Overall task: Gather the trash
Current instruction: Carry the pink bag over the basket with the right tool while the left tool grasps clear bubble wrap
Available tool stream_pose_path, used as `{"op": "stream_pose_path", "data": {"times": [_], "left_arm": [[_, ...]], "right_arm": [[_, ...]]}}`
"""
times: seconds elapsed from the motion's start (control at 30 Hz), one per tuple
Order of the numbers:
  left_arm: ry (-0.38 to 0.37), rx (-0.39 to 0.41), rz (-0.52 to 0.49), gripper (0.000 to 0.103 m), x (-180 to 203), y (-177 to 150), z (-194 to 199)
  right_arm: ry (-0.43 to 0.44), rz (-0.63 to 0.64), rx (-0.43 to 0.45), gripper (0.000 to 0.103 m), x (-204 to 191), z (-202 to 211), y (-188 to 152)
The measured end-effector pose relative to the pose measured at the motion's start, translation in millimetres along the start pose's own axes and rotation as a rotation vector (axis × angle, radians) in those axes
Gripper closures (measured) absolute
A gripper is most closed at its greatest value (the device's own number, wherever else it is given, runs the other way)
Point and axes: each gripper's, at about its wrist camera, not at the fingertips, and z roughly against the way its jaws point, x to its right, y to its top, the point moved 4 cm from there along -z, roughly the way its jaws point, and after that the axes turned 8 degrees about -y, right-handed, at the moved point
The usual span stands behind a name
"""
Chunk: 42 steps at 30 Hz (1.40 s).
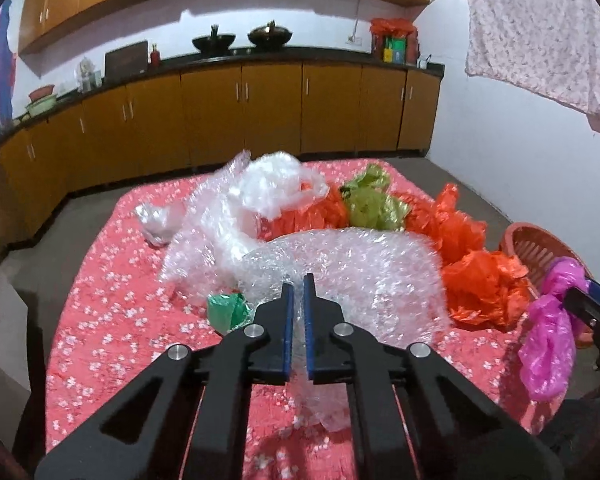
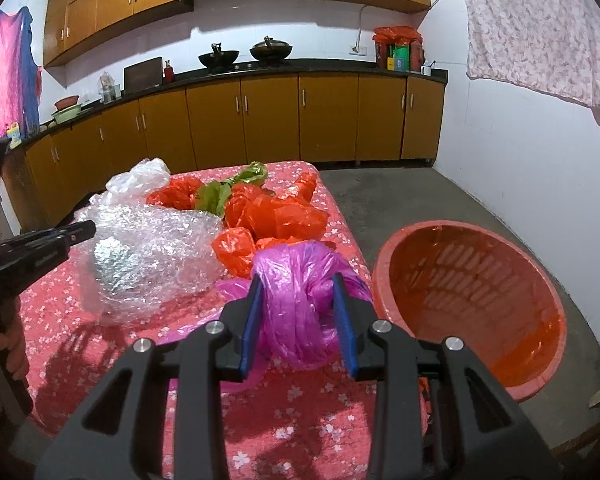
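Trash lies on a table with a red floral cloth [image 1: 112, 320]. My left gripper [image 1: 298, 280] is shut on a sheet of clear bubble wrap [image 1: 352, 268], which also shows in the right wrist view [image 2: 148, 252]. My right gripper [image 2: 298, 280] is shut on a crumpled magenta plastic bag [image 2: 300, 300], which is held above the table's right edge; the bag also shows in the left wrist view [image 1: 548, 332]. The red trash basket [image 2: 472, 300] stands on the floor just right of the table. Orange bags [image 1: 480, 288], a green-yellow bag [image 1: 372, 204], a white bag [image 1: 272, 188] and a small green bag [image 1: 228, 310] lie on the cloth.
Kitchen cabinets [image 1: 260, 112] with a dark counter run behind the table. A white wall [image 2: 520, 152] is at the right with a floral cloth [image 2: 540, 28] hanging. Grey floor [image 2: 400, 200] lies between table, basket and cabinets.
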Motion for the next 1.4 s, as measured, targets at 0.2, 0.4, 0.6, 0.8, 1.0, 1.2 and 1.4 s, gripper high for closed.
{"op": "stream_pose_path", "data": {"times": [0.2, 0.4, 0.6, 0.8, 1.0, 1.2, 1.4], "left_arm": [[0.018, 0.083, -0.004, 0.099, 1, 14, 43], [0.027, 0.154, -0.016, 0.099, 12, 34, 72], [-0.017, 0.22, -0.037, 0.099, 45, 50, 87], [-0.104, 0.248, -0.066, 0.099, 88, 65, 84], [-0.227, 0.237, -0.093, 0.099, 138, 78, 67], [-0.329, 0.223, -0.132, 0.099, 189, 82, 51], [-0.403, 0.208, -0.14, 0.099, 225, 82, 35]], "right_arm": [[0.018, -0.005, 0.032, 0.069, 3, 12, 9], [0.012, -0.018, 0.063, 0.069, 10, 23, 22], [-0.046, -0.045, 0.094, 0.069, 41, 32, 37], [-0.138, -0.077, 0.113, 0.069, 88, 36, 48], [-0.22, -0.096, 0.11, 0.069, 132, 36, 48], [-0.286, -0.125, 0.095, 0.069, 174, 33, 44], [-0.328, -0.135, 0.072, 0.069, 204, 24, 41]]}}
